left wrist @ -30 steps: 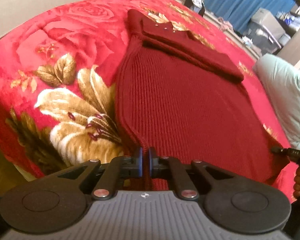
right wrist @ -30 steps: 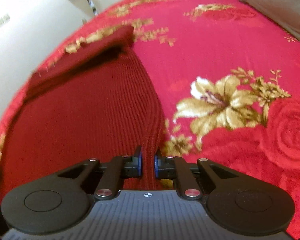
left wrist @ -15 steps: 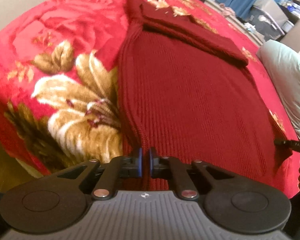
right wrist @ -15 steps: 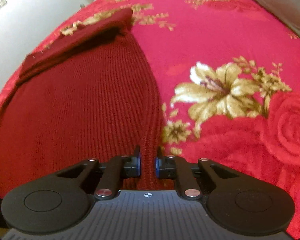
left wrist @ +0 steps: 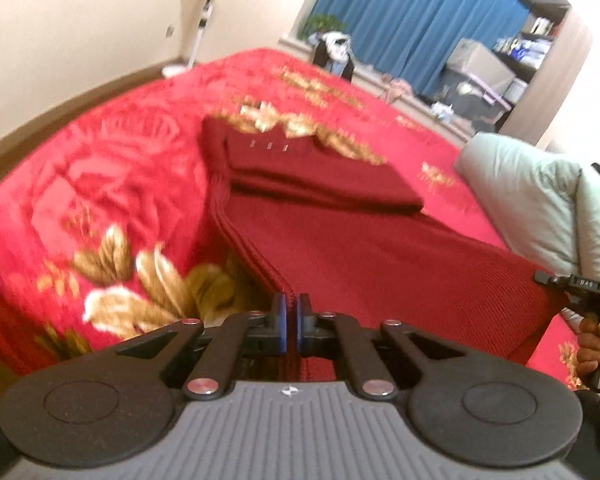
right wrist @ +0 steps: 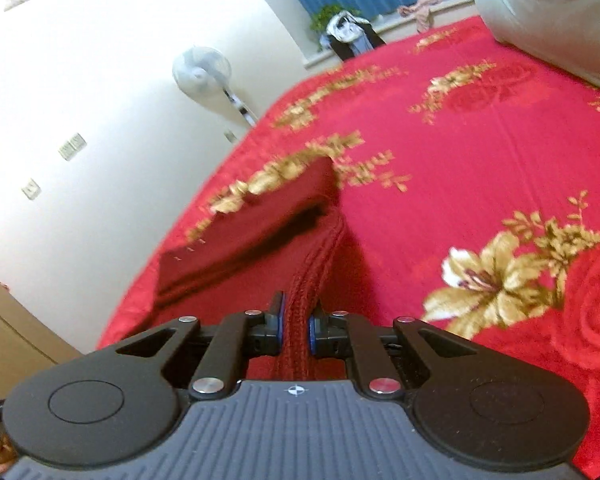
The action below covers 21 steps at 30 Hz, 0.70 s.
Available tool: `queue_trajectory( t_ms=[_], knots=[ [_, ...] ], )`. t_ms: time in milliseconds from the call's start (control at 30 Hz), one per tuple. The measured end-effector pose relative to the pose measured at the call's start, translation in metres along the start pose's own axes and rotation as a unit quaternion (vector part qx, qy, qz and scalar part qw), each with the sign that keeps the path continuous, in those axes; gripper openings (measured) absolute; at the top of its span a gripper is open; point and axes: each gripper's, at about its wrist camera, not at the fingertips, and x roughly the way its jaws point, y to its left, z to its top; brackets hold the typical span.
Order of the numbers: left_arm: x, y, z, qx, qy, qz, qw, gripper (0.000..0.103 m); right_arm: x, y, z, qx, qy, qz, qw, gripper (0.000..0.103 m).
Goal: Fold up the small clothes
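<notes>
A dark red knitted sweater [left wrist: 380, 264] lies on a red floral bedspread [left wrist: 112, 168], its sleeves folded across the far end. My left gripper [left wrist: 291, 312] is shut on the near left hem corner and holds it raised. My right gripper [right wrist: 296, 320] is shut on the near right hem corner of the sweater [right wrist: 260, 236], also raised. The right gripper also shows at the right edge of the left wrist view [left wrist: 572, 286], at the sweater's other corner. The near hem hangs taut between the two grippers.
A pale green pillow [left wrist: 540, 216] lies on the bed at the right, and also shows in the right wrist view [right wrist: 552, 12]. A standing fan [right wrist: 204, 72] is by the wall beyond the bed's left edge. Blue curtains [left wrist: 420, 16] and shelves are behind.
Both grippers have lifted the near hem off the bed and tilted up. The sweater's lower part now rises off the bedspread and the room's walls have come into view.
</notes>
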Motion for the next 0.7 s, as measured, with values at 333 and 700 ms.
queue_trajectory(
  t_ms=[333,700],
  knots=[
    [-0.122,0.007,0.041,-0.006,-0.087,-0.105,0.9906,0.0,-0.088,0.016,0.005,0.013,-0.062,0.042,0.997,0.009],
    [-0.034,0.021,0.009,-0.077,0.037,-0.057,0.9947,0.001,-0.078,-0.031,-0.023,0.105,-0.035,-0.031,0.993,0.009]
  ],
)
